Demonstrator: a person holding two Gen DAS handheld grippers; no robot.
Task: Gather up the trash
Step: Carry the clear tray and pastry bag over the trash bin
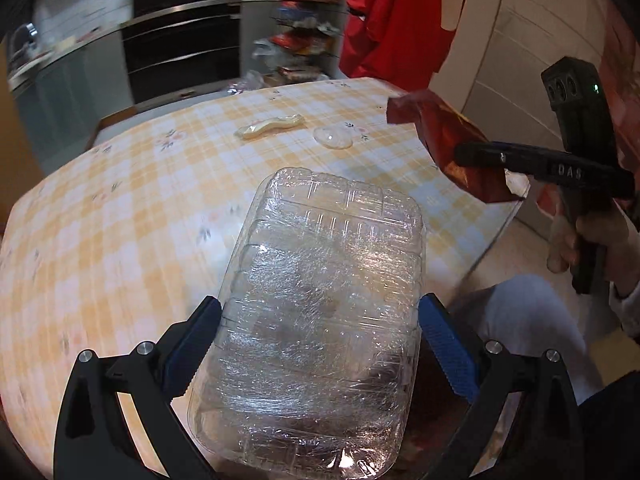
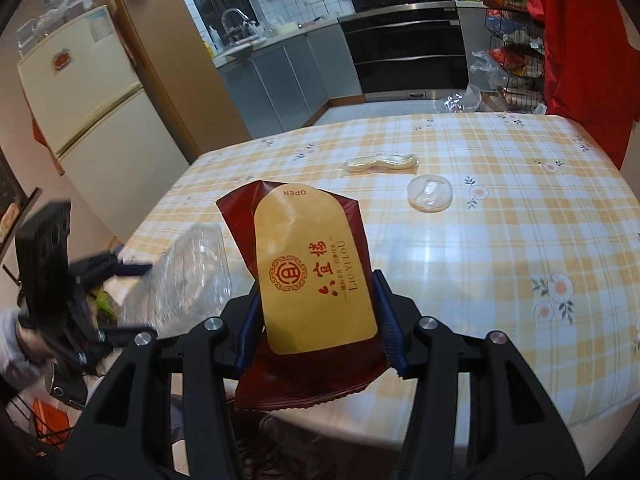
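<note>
My left gripper is shut on a clear plastic clamshell box, held above the near edge of the yellow checked table. My right gripper is shut on a dark red snack wrapper with a gold label, held over the table's near edge. In the left wrist view the right gripper with the wrapper is at the right. In the right wrist view the left gripper and box are at the left, blurred. A crumpled clear wrapper and a round clear lid lie on the table.
A fridge stands to the left, kitchen cabinets and an oven behind the table. A wire rack of goods and a hanging red cloth are at the far right. A bin or bag with coloured items sits below the left gripper.
</note>
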